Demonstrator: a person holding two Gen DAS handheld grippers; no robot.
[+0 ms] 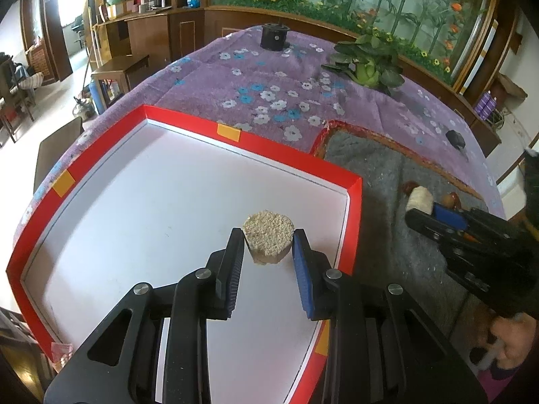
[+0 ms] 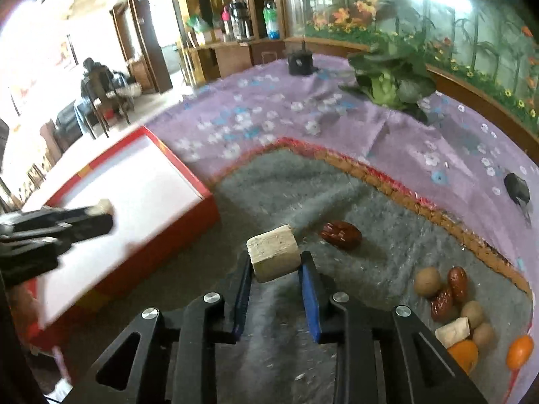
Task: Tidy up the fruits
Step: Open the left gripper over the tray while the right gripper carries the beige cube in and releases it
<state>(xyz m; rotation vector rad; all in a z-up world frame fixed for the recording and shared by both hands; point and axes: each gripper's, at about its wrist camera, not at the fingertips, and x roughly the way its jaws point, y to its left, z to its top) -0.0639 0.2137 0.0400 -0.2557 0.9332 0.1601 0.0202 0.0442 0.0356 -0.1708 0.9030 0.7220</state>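
Left gripper pinches a sugarcane chunk low over the red tray, right gripper clamps another sugarcane piece, probably just off the grey mat, so carry it level toward ten o'clock, clearing the rim.

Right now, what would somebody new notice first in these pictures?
Probably the big red tray with its white floor, where the left tongs hold a pale chunk. Next, the right tongs gripping another chunk over the grey mat. Then the fruit pile at the mat's right corner.
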